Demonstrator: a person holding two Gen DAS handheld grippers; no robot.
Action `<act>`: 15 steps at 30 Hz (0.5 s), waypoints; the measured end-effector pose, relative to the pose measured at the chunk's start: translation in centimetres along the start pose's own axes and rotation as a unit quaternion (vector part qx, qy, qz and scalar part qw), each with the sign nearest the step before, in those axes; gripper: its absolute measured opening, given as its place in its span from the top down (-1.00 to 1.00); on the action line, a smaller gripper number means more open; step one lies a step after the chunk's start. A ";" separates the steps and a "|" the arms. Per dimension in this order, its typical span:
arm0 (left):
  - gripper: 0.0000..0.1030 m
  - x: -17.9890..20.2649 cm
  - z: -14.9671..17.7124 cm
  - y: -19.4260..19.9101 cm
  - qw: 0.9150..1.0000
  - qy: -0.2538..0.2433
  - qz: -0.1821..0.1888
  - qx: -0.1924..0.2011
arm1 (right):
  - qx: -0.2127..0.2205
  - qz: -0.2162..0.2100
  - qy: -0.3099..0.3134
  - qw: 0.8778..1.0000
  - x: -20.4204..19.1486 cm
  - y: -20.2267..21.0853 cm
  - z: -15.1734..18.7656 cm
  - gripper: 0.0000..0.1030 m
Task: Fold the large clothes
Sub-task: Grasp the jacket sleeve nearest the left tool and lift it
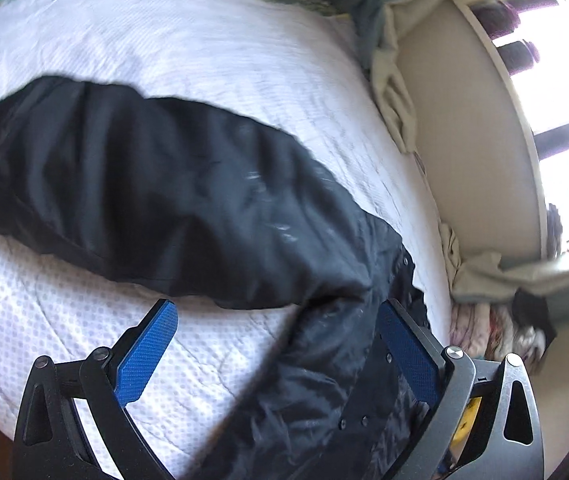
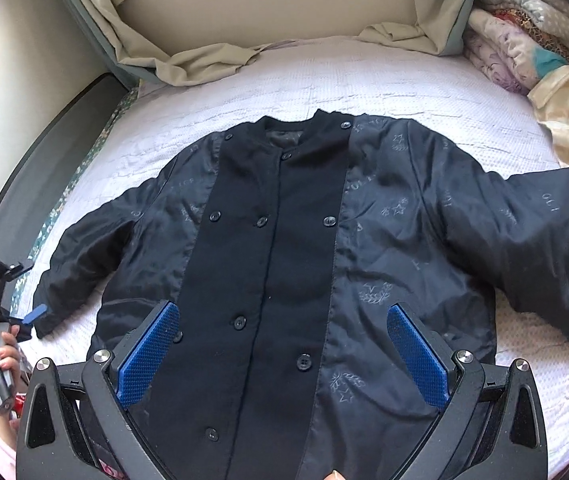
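Evidently spread flat for folding, the dark navy buttoned quilted jacket [image 2: 304, 248] lies face-up on the white textured bedspread [image 2: 364, 80], collar toward twelve o'clock. Right gripper [image 2: 284, 356] hovers agape over its hem; left gripper [image 1: 280, 352], likewise spread, straddles the nine-o'clock sleeve.

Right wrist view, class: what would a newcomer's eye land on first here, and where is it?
The dark buttoned jacket dominates, spread flat with sleeves out across the middle of the white bedcover. Next, the right gripper, open with blue pads, hovers over its lower front. A heap of patterned bedding sits at the top right corner.
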State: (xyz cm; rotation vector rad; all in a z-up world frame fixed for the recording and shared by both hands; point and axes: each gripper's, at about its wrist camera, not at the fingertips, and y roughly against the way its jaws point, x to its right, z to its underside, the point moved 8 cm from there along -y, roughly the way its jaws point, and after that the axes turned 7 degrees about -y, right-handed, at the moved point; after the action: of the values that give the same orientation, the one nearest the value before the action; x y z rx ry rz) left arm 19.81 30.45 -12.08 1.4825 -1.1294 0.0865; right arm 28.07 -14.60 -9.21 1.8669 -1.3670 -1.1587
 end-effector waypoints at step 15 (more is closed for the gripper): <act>-0.66 -9.6 -2.7 -2.9 0.987 0.156 -0.022 0.032 | 0.008 0.006 -0.016 1.000 1.3 0.5 -0.3 -1.00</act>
State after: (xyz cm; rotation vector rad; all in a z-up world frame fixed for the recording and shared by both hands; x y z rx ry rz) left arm 18.11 37.58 -19.43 1.4886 -0.8471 0.3163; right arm 28.21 -16.03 -9.11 1.8569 -1.4078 -1.1802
